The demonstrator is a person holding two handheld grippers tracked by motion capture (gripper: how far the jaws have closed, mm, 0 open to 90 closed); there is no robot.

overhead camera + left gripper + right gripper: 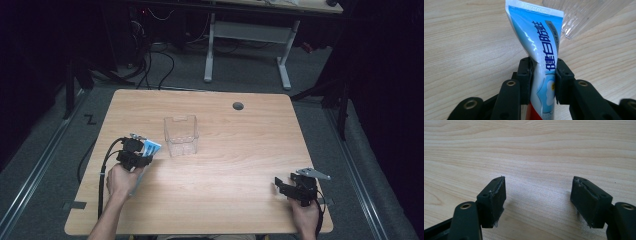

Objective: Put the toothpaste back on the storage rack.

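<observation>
From above, the left gripper [136,156] sat at the near-left part of the wooden table [240,200], its jaws clamped on a blue-and-white toothpaste tube [151,148] whose flat crimped end pointed toward the clear plastic bin [181,135] just beyond it; the tube looked to be held by its body so that this free end could lead into the bin's open top, which I took to be where it was headed. The right gripper [286,184] rested well apart at the near-right corner, out of the way, as if waiting its turn. Looking along the left gripper's own jaws, the tube [541,50] was pinched about mid-length, the pads pressing its sides in so the soft wall buckled slightly, a firm enough grip to keep it from slipping; the red cap end ran down between the jaws toward the hand, and a corner of the bin [584,17] showed close behind the crimped end, not touching it as far as I could tell. Along the right gripper [537,195], the jaws stood wide apart over bare wood [536,150], holding nothing, the pads slightly worn at their edges.
</observation>
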